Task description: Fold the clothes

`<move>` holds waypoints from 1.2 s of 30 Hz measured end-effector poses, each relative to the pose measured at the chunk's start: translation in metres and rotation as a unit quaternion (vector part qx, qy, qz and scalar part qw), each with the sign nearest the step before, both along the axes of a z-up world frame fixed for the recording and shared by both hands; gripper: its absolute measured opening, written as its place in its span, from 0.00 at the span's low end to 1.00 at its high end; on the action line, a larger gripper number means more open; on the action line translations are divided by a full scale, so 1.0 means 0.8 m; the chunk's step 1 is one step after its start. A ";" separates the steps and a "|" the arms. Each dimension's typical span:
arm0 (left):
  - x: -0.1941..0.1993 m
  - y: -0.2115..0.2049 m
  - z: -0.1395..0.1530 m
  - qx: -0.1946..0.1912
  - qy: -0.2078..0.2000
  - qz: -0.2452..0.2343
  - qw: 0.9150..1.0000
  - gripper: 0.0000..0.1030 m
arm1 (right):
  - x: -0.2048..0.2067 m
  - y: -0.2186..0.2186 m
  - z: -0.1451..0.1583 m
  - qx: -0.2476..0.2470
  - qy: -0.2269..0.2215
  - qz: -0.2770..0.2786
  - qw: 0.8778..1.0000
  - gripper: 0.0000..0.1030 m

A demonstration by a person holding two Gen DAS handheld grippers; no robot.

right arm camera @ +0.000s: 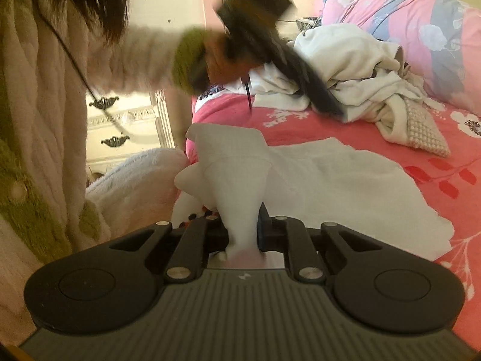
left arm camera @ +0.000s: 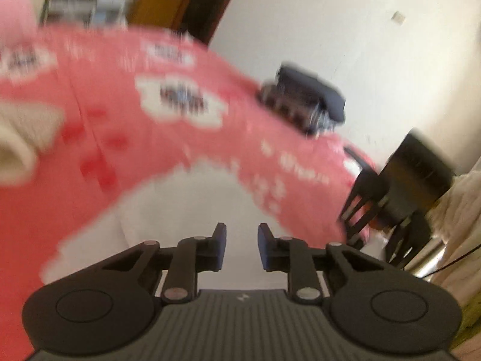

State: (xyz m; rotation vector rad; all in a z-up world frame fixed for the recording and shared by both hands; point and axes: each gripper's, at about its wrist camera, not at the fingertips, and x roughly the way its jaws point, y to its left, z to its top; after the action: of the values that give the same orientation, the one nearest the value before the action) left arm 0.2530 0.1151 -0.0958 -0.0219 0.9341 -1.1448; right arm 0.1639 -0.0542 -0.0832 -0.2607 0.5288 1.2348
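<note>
A white garment (right arm camera: 330, 180) lies spread on the pink flowered bedsheet (right arm camera: 375, 126). One bunched corner is lifted, and my right gripper (right arm camera: 243, 228) is shut on it. Motion blur smears the left wrist view. There my left gripper (left arm camera: 242, 240) is open with nothing between its pads, hovering over the white garment (left arm camera: 186, 207). The right gripper (left arm camera: 353, 225) shows at the right edge of that view. In the right wrist view the left gripper (right arm camera: 326, 103) is blurred in the air over the bed, held by a hand (right arm camera: 216, 63) in a green cuff.
A heap of white and beige clothes (right arm camera: 360, 69) lies at the back of the bed against a pink and blue quilt (right arm camera: 421, 30). A white dresser (right arm camera: 126, 123) stands beside the bed. A person in a fluffy robe (right arm camera: 45, 105) fills the left. A dark object (left arm camera: 303, 99) sits at the bed's edge.
</note>
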 end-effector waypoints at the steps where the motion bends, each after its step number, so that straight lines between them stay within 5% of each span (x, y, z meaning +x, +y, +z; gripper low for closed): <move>1: 0.004 -0.001 -0.015 0.009 0.022 -0.007 1.000 0.21 | 0.002 -0.003 0.002 0.005 0.002 -0.002 1.000 0.10; 7: 0.040 0.014 -0.059 -0.023 0.154 0.012 0.988 0.24 | 0.049 -0.034 0.008 0.090 0.070 -0.030 0.993 0.10; 12: 0.074 0.042 -0.080 -0.080 0.255 0.066 0.961 0.44 | 0.116 -0.067 0.005 0.172 0.148 -0.068 0.972 0.10; 18: 0.099 0.117 -0.069 -0.183 0.266 0.191 0.927 0.61 | 0.182 -0.090 -0.016 0.220 0.237 -0.103 0.941 0.10; 22: 0.096 0.172 -0.042 -0.209 0.214 0.277 0.913 0.62 | 0.214 -0.093 -0.038 0.230 0.287 -0.126 0.921 0.10; 24: 0.081 0.193 -0.017 -0.207 0.165 0.310 0.913 0.63 | 0.230 -0.092 -0.053 0.224 0.305 -0.146 0.914 0.10; 29: 0.015 0.197 0.049 -0.176 0.032 0.327 0.928 0.73 | 0.266 -0.099 -0.098 0.218 0.367 -0.206 0.880 0.14; 34: -0.050 0.136 0.064 -0.097 -0.072 0.282 0.952 0.75 | 0.269 -0.109 -0.116 0.246 0.394 -0.270 0.843 0.40; 36: -0.063 0.103 0.055 -0.042 -0.117 0.271 0.954 0.75 | 0.257 -0.117 -0.110 0.273 0.384 -0.290 0.833 0.50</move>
State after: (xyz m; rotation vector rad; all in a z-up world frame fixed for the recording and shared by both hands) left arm 0.2022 0.1974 -0.0518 -0.1961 0.6116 -0.6553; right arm 0.3699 -0.1481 -0.1712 0.8763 0.8315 0.7931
